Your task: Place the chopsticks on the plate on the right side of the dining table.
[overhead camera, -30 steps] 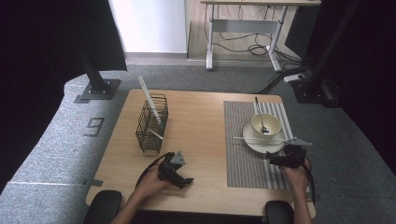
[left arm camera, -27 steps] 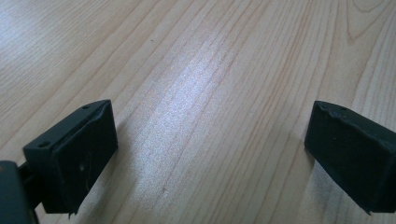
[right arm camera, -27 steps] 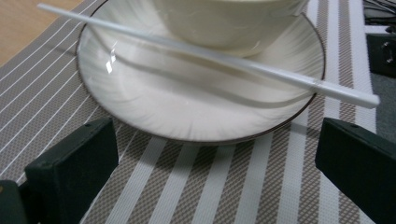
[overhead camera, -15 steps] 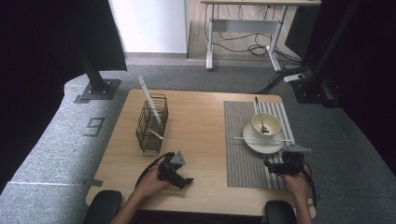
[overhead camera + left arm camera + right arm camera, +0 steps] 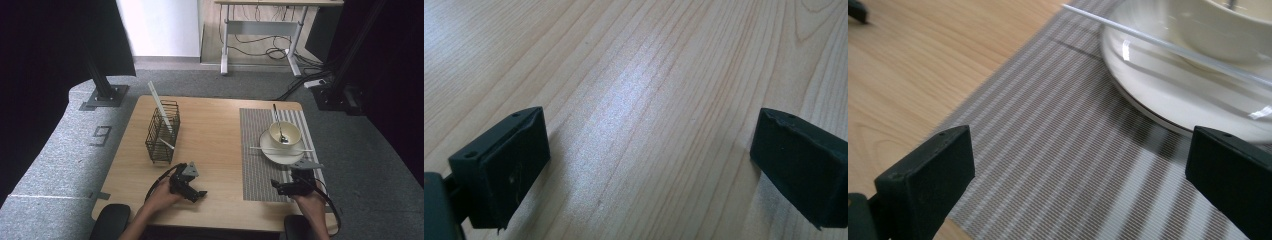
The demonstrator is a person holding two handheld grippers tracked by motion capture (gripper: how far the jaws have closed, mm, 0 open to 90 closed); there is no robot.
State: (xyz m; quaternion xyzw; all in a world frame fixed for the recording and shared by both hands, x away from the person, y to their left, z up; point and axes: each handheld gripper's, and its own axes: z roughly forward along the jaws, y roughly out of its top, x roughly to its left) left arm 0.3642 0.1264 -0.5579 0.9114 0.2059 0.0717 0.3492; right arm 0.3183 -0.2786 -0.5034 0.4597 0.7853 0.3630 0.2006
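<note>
Hovering with jaws spread and empty, the right gripper [image 5: 291, 186] sits at 6 o'clock of the plate [image 5: 280, 153] on the striped mat [image 5: 255, 160]. A thin rod [image 5: 282, 148] lies across the plate, with the bowl [image 5: 285, 133] behind it. Reaching seems the step; next, close on the rod. The gripper has drawn back slightly. The left gripper [image 5: 192, 189] rests spread on the worktop [image 5: 215, 135].

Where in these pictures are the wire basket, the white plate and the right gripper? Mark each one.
wire basket [image 5: 161, 137]: high view, on its front mesh wall.
white plate [image 5: 280, 155]: high view, on its near rim.
right gripper [image 5: 276, 186]: high view, midway between its open fingertips.
</note>
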